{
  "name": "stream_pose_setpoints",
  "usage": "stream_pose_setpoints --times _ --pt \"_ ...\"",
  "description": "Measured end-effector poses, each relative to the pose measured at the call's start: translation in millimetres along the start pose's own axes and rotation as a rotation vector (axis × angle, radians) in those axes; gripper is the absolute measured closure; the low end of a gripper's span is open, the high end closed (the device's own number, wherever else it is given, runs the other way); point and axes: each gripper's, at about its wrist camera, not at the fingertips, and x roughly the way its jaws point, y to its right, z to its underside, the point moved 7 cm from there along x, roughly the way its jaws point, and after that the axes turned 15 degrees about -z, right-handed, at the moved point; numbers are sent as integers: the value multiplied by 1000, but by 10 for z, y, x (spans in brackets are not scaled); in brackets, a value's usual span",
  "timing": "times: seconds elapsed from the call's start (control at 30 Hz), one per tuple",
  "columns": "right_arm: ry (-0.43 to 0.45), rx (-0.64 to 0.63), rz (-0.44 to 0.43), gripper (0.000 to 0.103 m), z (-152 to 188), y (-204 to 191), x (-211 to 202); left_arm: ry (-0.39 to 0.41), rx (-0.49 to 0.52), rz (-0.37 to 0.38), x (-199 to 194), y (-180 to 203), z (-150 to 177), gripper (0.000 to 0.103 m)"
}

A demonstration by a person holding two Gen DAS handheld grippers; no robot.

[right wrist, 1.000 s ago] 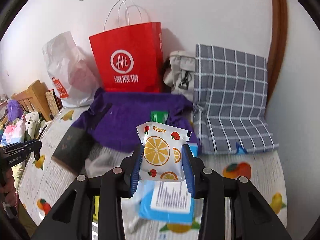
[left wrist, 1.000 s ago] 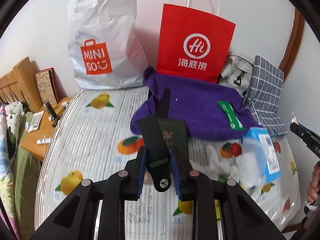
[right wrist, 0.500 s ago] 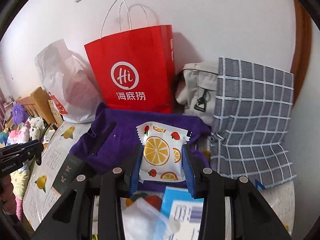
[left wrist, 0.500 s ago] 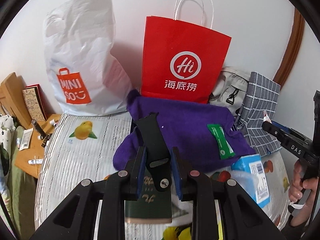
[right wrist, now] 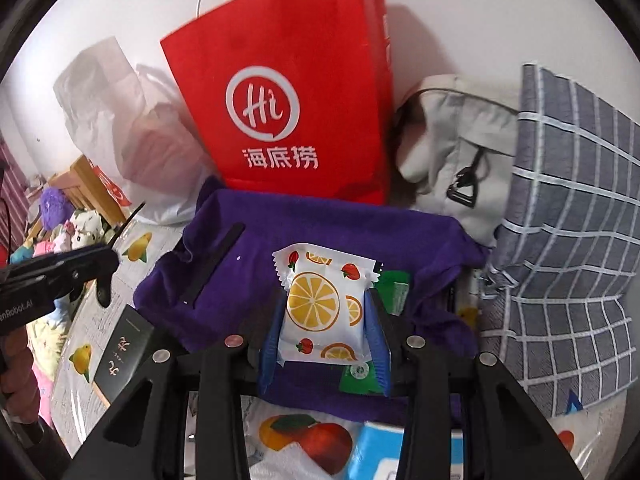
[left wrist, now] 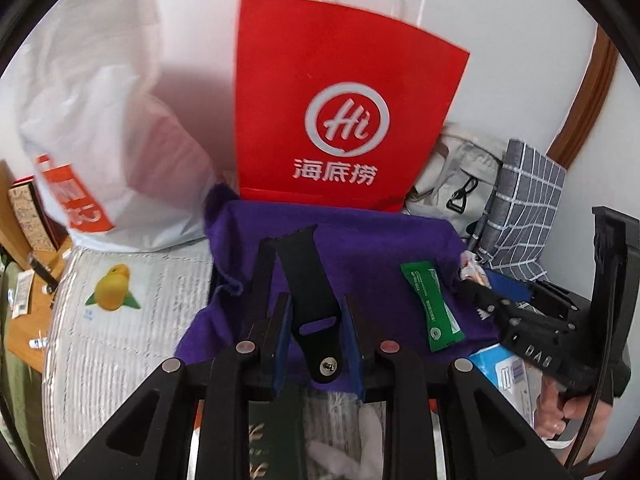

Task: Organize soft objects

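Observation:
My left gripper (left wrist: 316,334) is shut on a black watch strap (left wrist: 310,292), held over the purple cloth (left wrist: 372,244) spread on the bed. A second black strap (left wrist: 262,280) and a green sachet (left wrist: 432,306) lie on that cloth. My right gripper (right wrist: 326,320) is shut on a white packet printed with orange slices (right wrist: 320,304), also above the purple cloth (right wrist: 248,288). The same green sachet (right wrist: 394,294) shows partly behind the packet, and the loose strap (right wrist: 212,264) lies to the left. The right gripper (left wrist: 480,298) enters the left wrist view from the right.
A red paper bag (left wrist: 340,120) stands against the wall behind the cloth, with a white plastic bag (left wrist: 100,140) left of it and a beige bag (right wrist: 452,152) and grey checked cloth (right wrist: 568,220) to the right. A dark booklet (right wrist: 124,354) and a blue pack (right wrist: 380,452) lie on the fruit-print bedsheet.
Both grippers have moved forward toward the red bag and now hang over the purple cloth, each still holding its item. The right gripper has come much closer in the left wrist view.

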Motion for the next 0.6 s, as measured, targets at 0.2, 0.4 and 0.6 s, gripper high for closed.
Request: stream_pose_setpoints --times 0.2,0.4,0.6 --pt "-82 -29 -1 64 155 64 327 -46 -4 -7 347 44 37 79" --pt "-171 -51 -9 64 273 123 612 -130 -13 51 727 54 95 79" --pt "-244 -63 -11 64 428 122 816 -200 -12 13 956 5 184 79"
